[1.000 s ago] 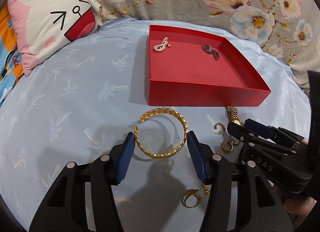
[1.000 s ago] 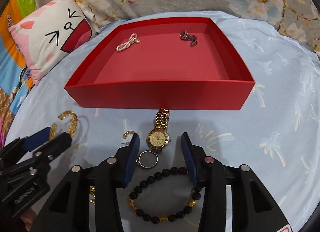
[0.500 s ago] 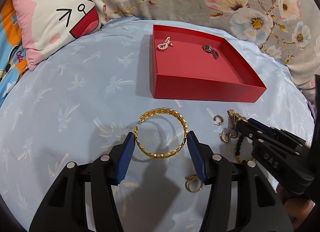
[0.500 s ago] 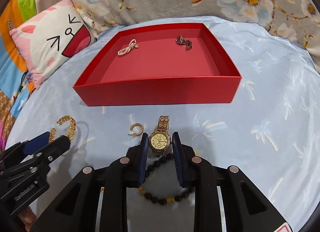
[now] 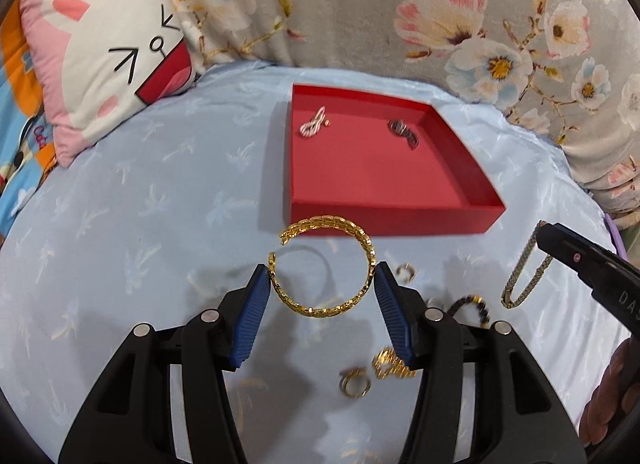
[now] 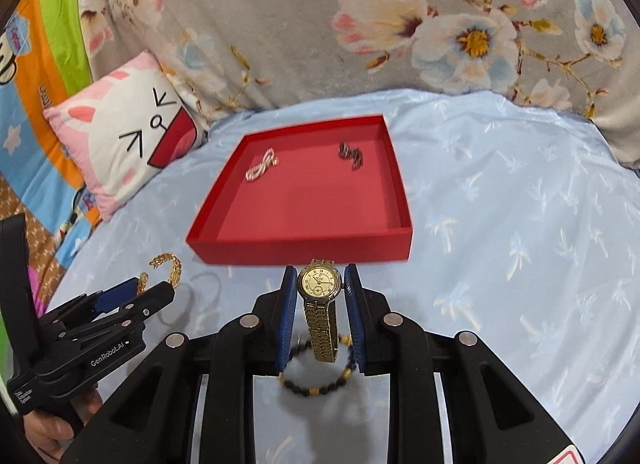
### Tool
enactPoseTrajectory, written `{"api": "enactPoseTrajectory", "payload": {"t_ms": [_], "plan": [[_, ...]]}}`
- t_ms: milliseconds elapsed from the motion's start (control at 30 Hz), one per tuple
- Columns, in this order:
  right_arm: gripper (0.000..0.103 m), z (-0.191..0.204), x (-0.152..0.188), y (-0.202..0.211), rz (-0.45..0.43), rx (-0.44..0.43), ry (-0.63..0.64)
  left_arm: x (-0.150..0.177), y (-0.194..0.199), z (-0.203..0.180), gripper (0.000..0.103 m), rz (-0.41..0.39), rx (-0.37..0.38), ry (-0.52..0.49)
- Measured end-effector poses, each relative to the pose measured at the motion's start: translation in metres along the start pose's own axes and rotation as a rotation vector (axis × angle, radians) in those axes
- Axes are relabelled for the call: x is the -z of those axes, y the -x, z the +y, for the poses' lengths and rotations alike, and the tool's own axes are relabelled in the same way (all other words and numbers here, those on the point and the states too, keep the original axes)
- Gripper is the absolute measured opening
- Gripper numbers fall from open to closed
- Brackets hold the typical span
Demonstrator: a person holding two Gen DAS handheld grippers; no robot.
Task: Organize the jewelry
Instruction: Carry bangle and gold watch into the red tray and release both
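My left gripper [image 5: 323, 284] is shut on a gold chain bangle [image 5: 326, 264] and holds it above the blue cloth, short of the red tray [image 5: 384, 215]. My right gripper [image 6: 320, 288] is shut on a gold watch [image 6: 320, 283], lifted, with its strap hanging down; the strap also shows in the left wrist view [image 5: 526, 276]. The red tray [image 6: 304, 250] holds a pearl piece [image 6: 262, 167] and a dark piece [image 6: 351, 153]. A black bead bracelet [image 6: 316, 380] lies on the cloth under the watch.
Gold rings and earrings [image 5: 372, 374] lie on the cloth below my left gripper, and another earring [image 5: 406, 272] beside its right finger. A cat pillow [image 5: 108, 75] sits at the back left. A floral cushion [image 6: 400, 23] runs behind the tray.
Both grippers have risen from the cloth. The right gripper shut on the watch and lifted it. The left gripper lifted the bangle. The tray now looks farther away.
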State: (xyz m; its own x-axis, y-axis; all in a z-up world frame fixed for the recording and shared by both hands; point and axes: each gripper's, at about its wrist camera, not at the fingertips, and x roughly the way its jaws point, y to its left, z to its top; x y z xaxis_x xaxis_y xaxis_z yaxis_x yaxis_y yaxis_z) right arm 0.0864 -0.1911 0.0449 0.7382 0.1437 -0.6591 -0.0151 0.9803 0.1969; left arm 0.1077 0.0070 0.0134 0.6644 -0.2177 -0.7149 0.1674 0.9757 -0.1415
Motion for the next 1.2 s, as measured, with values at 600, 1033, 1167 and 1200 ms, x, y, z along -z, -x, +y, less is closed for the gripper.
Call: {"api": "enactPoseTrajectory", "payload": {"t_ms": [600,1033,1167,1200], "plan": [[0.022,-0.026,-0.114,-0.144,0.063,0.015,-0.019,-0.123,-0.130,-0.012,0.050,0.021,0.010,-0.015],[0.033,-0.027,-0.105,-0.155,0.073,0.048,0.001,-0.122,-0.150,-0.008,0.071,0.019,-0.038,-0.008],[0.036,-0.023,-0.101,-0.128,0.043,0.030,0.010,-0.119,-0.129,-0.004,0.078,-0.008,-0.022,0.002],[0.038,-0.022,-0.097,-0.117,0.033,0.031,0.016,-0.117,-0.119,-0.001,0.078,-0.023,-0.021,0.000]]}}
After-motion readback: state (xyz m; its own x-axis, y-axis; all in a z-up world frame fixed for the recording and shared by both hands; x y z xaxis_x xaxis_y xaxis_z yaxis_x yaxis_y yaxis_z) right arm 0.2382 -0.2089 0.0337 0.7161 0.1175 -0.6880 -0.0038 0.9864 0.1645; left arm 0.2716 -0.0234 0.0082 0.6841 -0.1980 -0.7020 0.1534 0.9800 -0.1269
